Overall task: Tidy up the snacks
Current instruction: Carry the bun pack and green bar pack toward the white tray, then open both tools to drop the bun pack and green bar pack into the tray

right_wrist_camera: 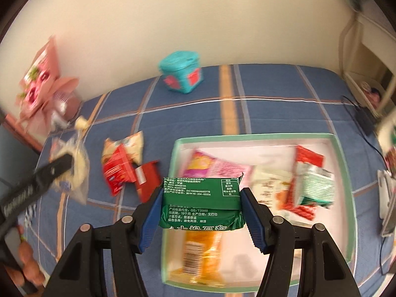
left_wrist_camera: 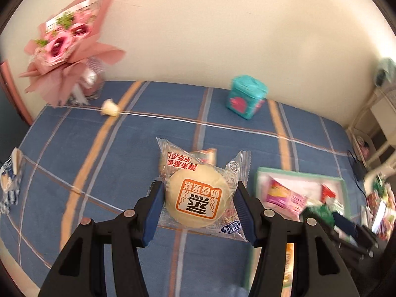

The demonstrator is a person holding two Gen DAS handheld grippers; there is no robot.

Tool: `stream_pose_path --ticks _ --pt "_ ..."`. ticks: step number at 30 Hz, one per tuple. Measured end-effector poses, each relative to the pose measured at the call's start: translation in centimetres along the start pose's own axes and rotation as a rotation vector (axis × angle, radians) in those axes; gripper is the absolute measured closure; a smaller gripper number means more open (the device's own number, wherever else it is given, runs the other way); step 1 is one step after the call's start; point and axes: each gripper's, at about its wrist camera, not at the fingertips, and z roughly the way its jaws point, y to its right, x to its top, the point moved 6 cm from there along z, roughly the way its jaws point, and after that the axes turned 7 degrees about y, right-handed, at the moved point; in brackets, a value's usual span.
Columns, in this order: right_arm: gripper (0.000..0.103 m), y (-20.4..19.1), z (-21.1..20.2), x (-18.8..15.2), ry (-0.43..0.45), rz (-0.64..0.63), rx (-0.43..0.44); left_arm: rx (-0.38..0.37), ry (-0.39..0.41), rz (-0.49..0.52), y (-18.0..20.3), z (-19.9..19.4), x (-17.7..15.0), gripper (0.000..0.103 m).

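My left gripper point(left_wrist_camera: 198, 198) is shut on a round cream steamed cake in a clear wrapper point(left_wrist_camera: 196, 198), held above the blue plaid cloth point(left_wrist_camera: 99, 148). It also shows in the right wrist view point(right_wrist_camera: 76, 170) at the left. My right gripper point(right_wrist_camera: 201, 208) is shut on a green snack packet point(right_wrist_camera: 201, 203), held over the near left part of a white tray with a green rim point(right_wrist_camera: 344, 185). The tray holds a pink packet point(right_wrist_camera: 215, 167), an orange packet point(right_wrist_camera: 201, 250), a cream packet point(right_wrist_camera: 269, 188) and a red and green packet point(right_wrist_camera: 311, 178). Red and yellow packets point(right_wrist_camera: 126, 165) lie on the cloth left of the tray.
A teal box point(right_wrist_camera: 182, 70) stands near the wall. A pink flower bouquet point(left_wrist_camera: 64, 47) leans at the back left. A small cream snack point(left_wrist_camera: 110, 108) lies near it. A blue and white packet point(left_wrist_camera: 10, 180) lies at the far left. A white shelf point(right_wrist_camera: 366, 57) stands right.
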Motion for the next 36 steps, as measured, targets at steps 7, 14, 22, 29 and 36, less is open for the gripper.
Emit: stream_pose_path --ticks 7,14,22,29,36 --pt "0.038 6.5 -0.6 1.1 0.018 0.135 -0.083 -0.086 -0.033 0.097 6.0 0.6 -1.3 0.045" --pt "0.038 10.6 -0.6 1.6 0.031 0.225 -0.113 -0.152 -0.036 0.199 11.5 1.2 -2.3 0.045" --pt "0.038 12.3 0.9 1.1 0.008 0.24 -0.127 -0.187 -0.074 0.269 15.1 2.8 -4.3 0.045" --pt "0.038 12.5 2.0 0.6 -0.013 0.244 -0.127 -0.188 -0.119 0.28 15.7 4.6 -5.8 0.045" --pt "0.038 12.4 1.9 0.6 -0.019 0.243 -0.13 -0.189 -0.125 0.299 16.2 4.7 -6.2 0.044"
